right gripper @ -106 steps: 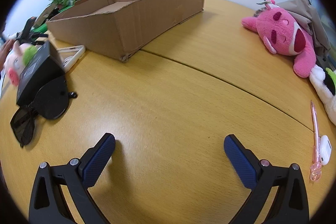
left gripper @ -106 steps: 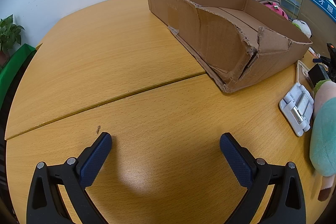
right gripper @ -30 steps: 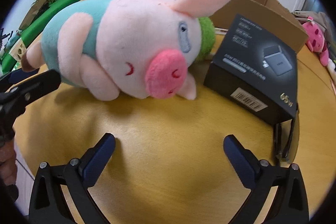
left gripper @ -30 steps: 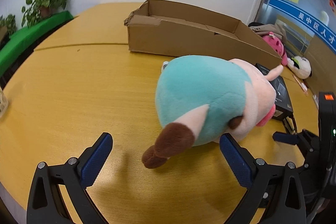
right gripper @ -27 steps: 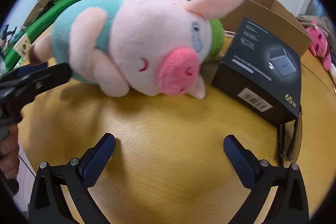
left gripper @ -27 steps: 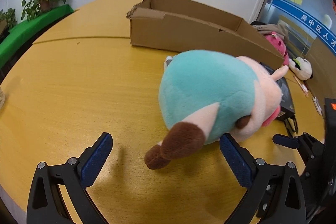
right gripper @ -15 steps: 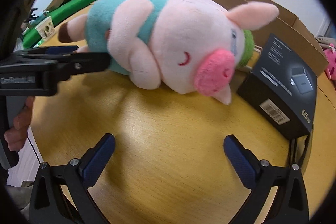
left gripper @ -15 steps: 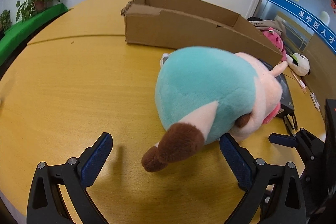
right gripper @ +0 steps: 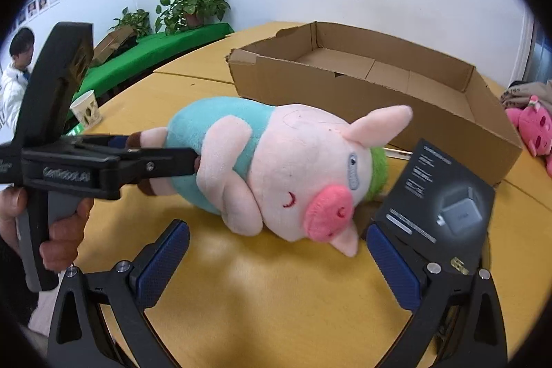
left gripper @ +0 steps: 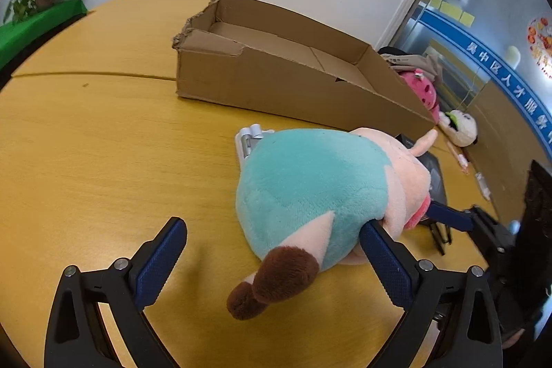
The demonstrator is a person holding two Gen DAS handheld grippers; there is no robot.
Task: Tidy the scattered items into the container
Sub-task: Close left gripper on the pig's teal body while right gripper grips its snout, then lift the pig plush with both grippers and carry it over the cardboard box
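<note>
Table (left gripper: 86, 161): box (left gripper: 276, 81) at the far side, empty, open-topped. Pig (right gripper: 276, 168): on its side on the table in front of the box, a black carton (right gripper: 441, 199) beside its snout. Left gripper (left gripper: 272, 254), jaws spread round the pig's rear; right gripper (right gripper: 276, 247), jaws spread before the snout, gripping nothing: best to seat the pads deep on the plush body, not on a leg, before closing.

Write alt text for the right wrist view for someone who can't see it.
A plush pig in a teal shirt lies on its side on a wooden table, between the open right hand-held gripper in front and an empty cardboard box behind. The left hand-held gripper reaches its rear end; a black box stands by its snout.
</note>
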